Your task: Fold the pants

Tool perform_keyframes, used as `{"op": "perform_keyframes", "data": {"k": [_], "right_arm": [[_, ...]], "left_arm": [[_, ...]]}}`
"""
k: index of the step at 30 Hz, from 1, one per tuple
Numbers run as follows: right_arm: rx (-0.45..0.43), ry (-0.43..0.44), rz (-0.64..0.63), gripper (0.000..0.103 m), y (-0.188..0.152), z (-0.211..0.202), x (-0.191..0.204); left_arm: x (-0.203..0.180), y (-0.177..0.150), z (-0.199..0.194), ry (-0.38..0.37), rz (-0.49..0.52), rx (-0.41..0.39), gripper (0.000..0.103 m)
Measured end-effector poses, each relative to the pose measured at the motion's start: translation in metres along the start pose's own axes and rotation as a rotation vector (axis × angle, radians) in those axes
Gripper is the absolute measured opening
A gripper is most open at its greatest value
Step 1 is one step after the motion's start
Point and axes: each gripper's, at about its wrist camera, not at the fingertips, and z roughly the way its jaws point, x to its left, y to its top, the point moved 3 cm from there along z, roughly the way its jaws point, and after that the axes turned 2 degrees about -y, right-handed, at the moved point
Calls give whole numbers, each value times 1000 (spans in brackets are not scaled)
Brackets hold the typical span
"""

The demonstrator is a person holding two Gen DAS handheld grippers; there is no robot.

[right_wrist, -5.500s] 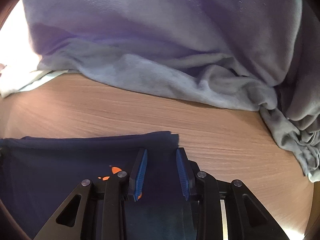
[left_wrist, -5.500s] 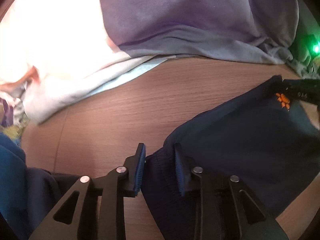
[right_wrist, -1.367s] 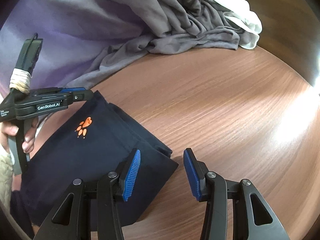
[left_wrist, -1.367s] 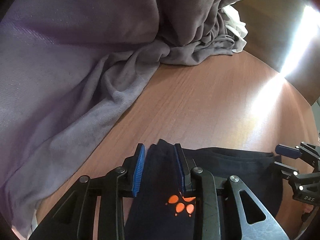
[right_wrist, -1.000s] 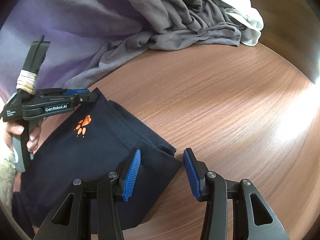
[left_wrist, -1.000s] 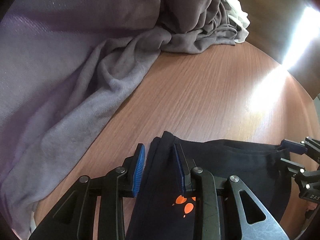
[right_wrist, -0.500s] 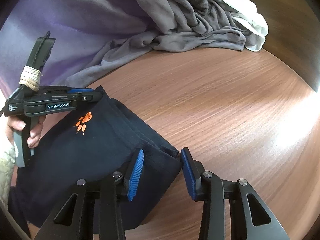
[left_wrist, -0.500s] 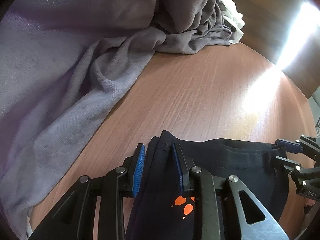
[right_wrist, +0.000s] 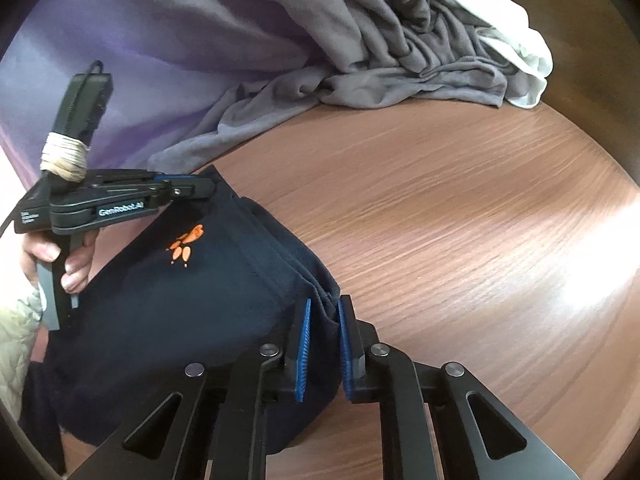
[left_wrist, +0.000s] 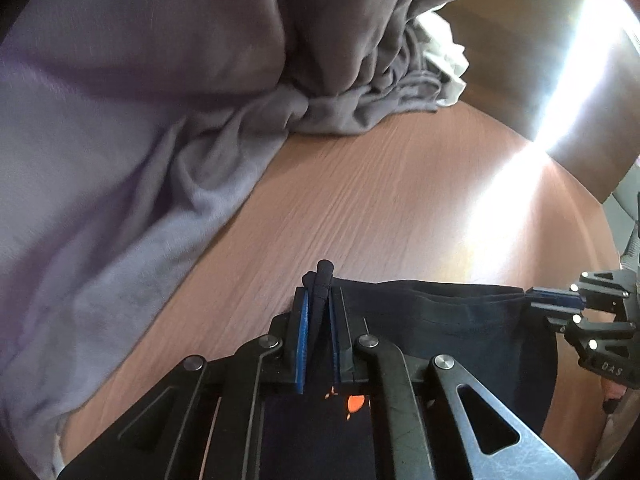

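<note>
The folded dark navy pants (right_wrist: 180,300) with an orange paw print (right_wrist: 186,244) lie on the wooden table (right_wrist: 460,220). In the left wrist view my left gripper (left_wrist: 319,304) is closing its jaws, and the blue pads pinch the bunched far-left corner of the pants (left_wrist: 440,320). In the right wrist view my right gripper (right_wrist: 324,312) is closing too, its pads pressing the layered far-right corner. Each view shows the other gripper at the opposite corner: the right gripper (left_wrist: 554,300) and the left gripper (right_wrist: 200,188), held by a person's hand (right_wrist: 48,256).
A heap of grey clothing (right_wrist: 380,40) with a white garment (right_wrist: 512,40) behind it lies at the back of the table. A large lilac-grey fabric (left_wrist: 100,120) covers the left side. Bare wood stretches to the right, with bright glare (left_wrist: 520,184) on it.
Both grippers' jaws have narrowed onto the far corners of the pants, and the fabric is bunched between the pads. The hands have barely moved.
</note>
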Motion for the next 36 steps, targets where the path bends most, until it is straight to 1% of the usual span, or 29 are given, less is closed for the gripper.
{"op": "perform_keyframes", "data": {"k": [2, 7, 10, 14, 16, 20, 24, 32, 36], "right_arm": [[-19, -7, -13, 10, 1, -7, -1], [-97, -17, -57, 9, 7, -34, 5], [-143, -30, -89, 9, 7, -50, 13], [-155, -34, -84, 9, 3, -61, 17], [-180, -44, -102, 9, 1, -68, 21], [-251, -47, -130, 9, 0, -90, 33], [-314, -39, -194, 9, -5, -109, 59], [-342, -6, -311, 9, -29, -130, 117], [-324, 30, -360, 9, -45, -133, 142]], "left_arm": [[-4, 3, -8, 3, 15, -14, 10], [-13, 10, -30, 10, 50, -53, 10], [-17, 13, -45, 27, 73, -75, 10], [-22, 13, -65, 31, 91, -102, 10], [-24, 12, -76, 39, 109, -107, 10], [-25, 4, -101, 77, 150, -99, 10], [-21, -10, -122, 115, 186, -77, 10], [-9, -38, -153, 198, 286, -46, 10], [-8, -58, -167, 215, 308, -19, 10]]}}
